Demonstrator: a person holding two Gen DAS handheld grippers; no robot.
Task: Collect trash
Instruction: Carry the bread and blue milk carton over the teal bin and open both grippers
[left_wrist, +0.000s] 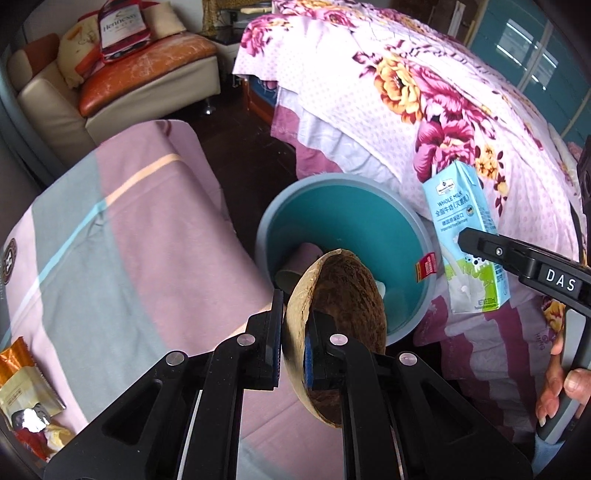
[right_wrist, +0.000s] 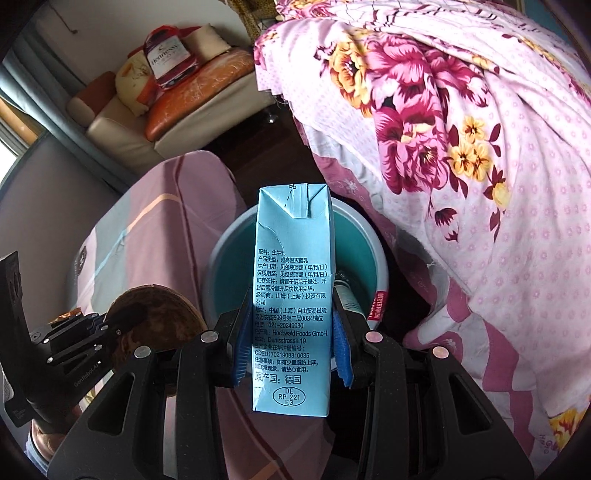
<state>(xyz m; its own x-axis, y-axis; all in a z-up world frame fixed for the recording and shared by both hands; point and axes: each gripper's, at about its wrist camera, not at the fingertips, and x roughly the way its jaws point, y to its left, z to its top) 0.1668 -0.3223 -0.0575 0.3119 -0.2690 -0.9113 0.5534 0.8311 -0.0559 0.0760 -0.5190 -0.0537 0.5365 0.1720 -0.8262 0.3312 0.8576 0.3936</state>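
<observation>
The left gripper (left_wrist: 295, 343) is clenched on the rim of a brown coconut shell half (left_wrist: 340, 332), one of its fingers (left_wrist: 275, 332) outside the wall and the other inside the hollow; the shell is held on edge, above and just in front of the near rim of a teal trash bin (left_wrist: 347, 206). The right gripper (right_wrist: 291, 332) grasps a light blue whole-milk carton (right_wrist: 291, 295) by its two narrow sides, blue-padded fingers (right_wrist: 242, 347) pressed against it, the carton upright with its folded top pointing away from the camera. From the left wrist view the carton hangs at the bin's right edge, against the floral bedspread (left_wrist: 424, 92). The bin stands on dark floor between the bed and a surface draped in a pink-and-grey striped cloth (left_wrist: 122, 229). Inside the bin lie a pinkish item, a pale cup-like item and a bottle (right_wrist: 347, 299); a red label (left_wrist: 426, 266) sticks to the inner wall. Snack wrappers (left_wrist: 26, 398) lie on the striped cloth at lower left. A sofa with cushions (left_wrist: 122, 74) stands in the background.
</observation>
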